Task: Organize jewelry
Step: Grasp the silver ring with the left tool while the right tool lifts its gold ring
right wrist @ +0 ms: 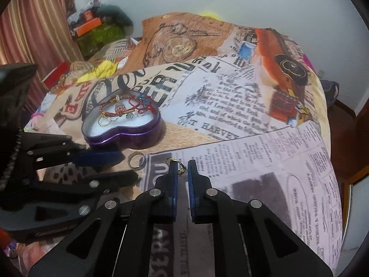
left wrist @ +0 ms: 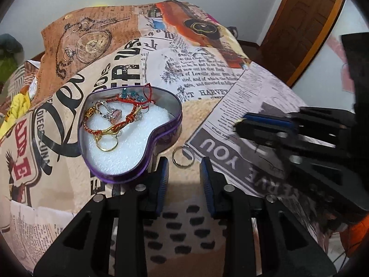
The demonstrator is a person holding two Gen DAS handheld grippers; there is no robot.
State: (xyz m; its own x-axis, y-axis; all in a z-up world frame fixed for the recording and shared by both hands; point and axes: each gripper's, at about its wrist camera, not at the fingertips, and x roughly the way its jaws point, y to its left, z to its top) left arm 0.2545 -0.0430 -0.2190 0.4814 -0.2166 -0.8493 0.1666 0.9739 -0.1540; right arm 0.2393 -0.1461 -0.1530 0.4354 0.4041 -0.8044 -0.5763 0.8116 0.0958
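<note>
A silver ring (left wrist: 183,156) lies just ahead of the released left tongs (left wrist: 184,173); the right tongs (right wrist: 182,168) apparently pinch a gold ring (right wrist: 178,165).

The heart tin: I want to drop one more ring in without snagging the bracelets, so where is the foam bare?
In the heart tin, the white foam is bare toward its pointed near end and right lobe. The far left is crowded: red bracelets, silver ring, gold ring.
</note>
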